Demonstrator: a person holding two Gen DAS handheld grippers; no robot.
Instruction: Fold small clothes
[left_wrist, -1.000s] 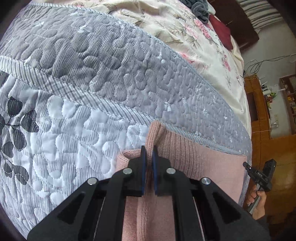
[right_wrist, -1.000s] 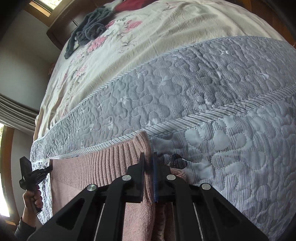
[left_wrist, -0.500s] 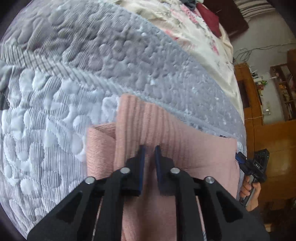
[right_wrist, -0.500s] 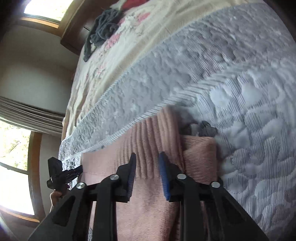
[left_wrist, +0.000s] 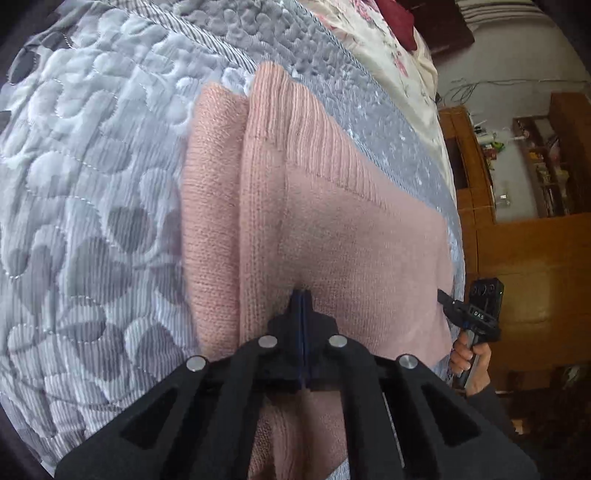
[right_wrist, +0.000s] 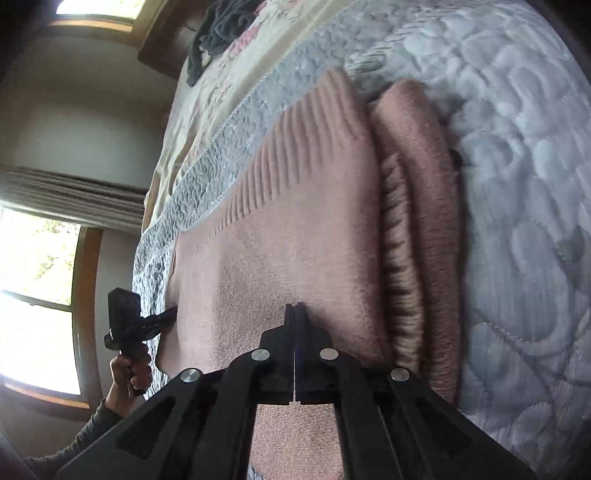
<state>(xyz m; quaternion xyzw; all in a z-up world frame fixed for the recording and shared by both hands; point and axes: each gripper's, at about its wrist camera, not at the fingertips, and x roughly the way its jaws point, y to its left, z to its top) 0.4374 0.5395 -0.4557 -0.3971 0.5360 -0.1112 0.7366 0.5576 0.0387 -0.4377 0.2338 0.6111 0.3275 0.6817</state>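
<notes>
Left wrist: left gripper (left_wrist: 302, 295) jaws pressed together, empty, tips resting on the pink sweater (left_wrist: 351, 236) lying folded on the bed quilt (left_wrist: 92, 184); ribbed hem at 12 o'clock. Right wrist: right gripper (right_wrist: 294, 308) jaws likewise closed, empty; side layers tucked at 2 o'clock. Likely one cross-fold left.

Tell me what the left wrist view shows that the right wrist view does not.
Only the left wrist view shows the wooden cabinet and the dark red cushion. Only the right wrist view shows the window and the dark grey cloth far up the bed. Both show the pink sweater on the grey quilt, each with its own hand-held gripper shut above the sweater.
</notes>
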